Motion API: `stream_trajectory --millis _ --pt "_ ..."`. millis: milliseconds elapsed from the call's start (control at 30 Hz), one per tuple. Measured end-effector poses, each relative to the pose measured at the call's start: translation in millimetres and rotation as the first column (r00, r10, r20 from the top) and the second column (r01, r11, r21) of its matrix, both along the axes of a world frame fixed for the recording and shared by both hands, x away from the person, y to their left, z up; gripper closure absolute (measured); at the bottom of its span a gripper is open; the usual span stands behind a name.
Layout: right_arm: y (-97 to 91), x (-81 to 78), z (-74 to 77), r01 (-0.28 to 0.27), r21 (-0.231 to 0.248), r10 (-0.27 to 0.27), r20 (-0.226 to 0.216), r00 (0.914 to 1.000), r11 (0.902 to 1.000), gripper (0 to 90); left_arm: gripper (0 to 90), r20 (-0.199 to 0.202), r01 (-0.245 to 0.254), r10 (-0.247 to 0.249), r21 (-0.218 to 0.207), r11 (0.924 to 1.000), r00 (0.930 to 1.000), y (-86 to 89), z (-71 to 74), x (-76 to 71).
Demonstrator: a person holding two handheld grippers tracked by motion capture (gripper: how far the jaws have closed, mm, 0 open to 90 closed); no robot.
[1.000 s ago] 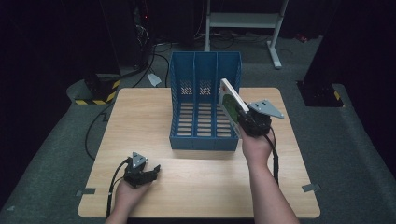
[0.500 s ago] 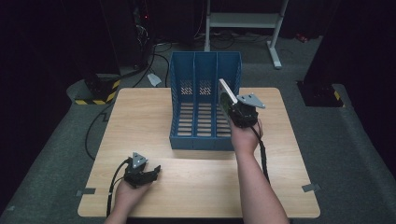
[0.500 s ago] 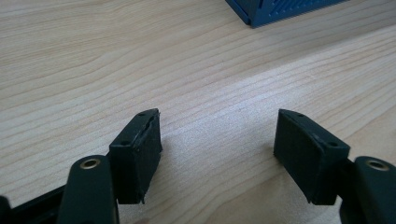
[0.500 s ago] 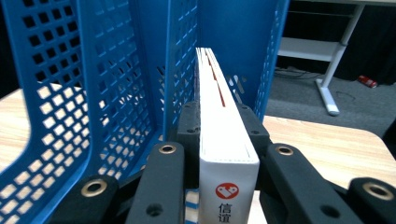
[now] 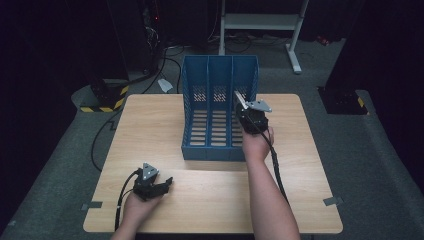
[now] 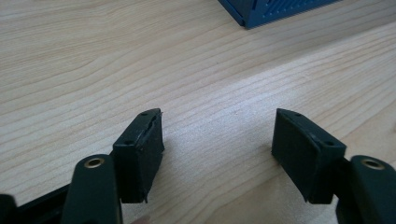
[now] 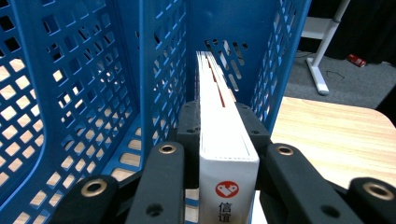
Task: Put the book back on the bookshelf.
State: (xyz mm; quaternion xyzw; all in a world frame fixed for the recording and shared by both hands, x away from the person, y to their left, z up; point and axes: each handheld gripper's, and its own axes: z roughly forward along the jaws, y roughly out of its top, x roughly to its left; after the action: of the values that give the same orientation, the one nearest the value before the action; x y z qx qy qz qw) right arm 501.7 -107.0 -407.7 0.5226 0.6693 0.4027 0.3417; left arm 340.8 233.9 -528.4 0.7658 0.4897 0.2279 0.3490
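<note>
A blue three-slot file rack (image 5: 220,107) stands upright at the middle back of the wooden table (image 5: 150,130). My right gripper (image 5: 246,111) is shut on a thin white book (image 5: 240,99), held edge-up over the rack's right slot. In the right gripper view the book (image 7: 224,135) runs forward between the pads of my right gripper (image 7: 224,123), its far end inside the slot between the divider and the outer wall of the rack (image 7: 154,70). My left gripper (image 5: 162,184) rests near the table's front left. Its jaws stand open over bare wood (image 6: 217,135).
Right of the rack the tabletop (image 7: 336,135) is bare wood up to its edge. Dark floor surrounds the table. A white metal stand (image 5: 295,45) and cables lie behind it, and a yellow-black striped block (image 5: 107,97) sits at the back left.
My right gripper has carried the book leftward and down, from beside the rack's right wall to over its right slot. The left gripper has stayed where it was.
</note>
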Motion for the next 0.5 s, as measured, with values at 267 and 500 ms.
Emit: stream_trajectory --millis 267,500 --pt "-1.3 -6.6 -13.1 0.014 -0.022 -0.014 -0.011 0.9998 0.9997 75.1 33.8 -0.001 0.002 -0.002 0.002 1.0 1.0 0.2 0.2 -1.4" --pt "-4.9 -19.8 -22.4 0.017 -0.036 -0.018 -0.023 0.9996 0.9992 74.5 33.8 -0.002 0.0 0.0 0.003 1.0 1.0 0.0 0.2 -1.6"
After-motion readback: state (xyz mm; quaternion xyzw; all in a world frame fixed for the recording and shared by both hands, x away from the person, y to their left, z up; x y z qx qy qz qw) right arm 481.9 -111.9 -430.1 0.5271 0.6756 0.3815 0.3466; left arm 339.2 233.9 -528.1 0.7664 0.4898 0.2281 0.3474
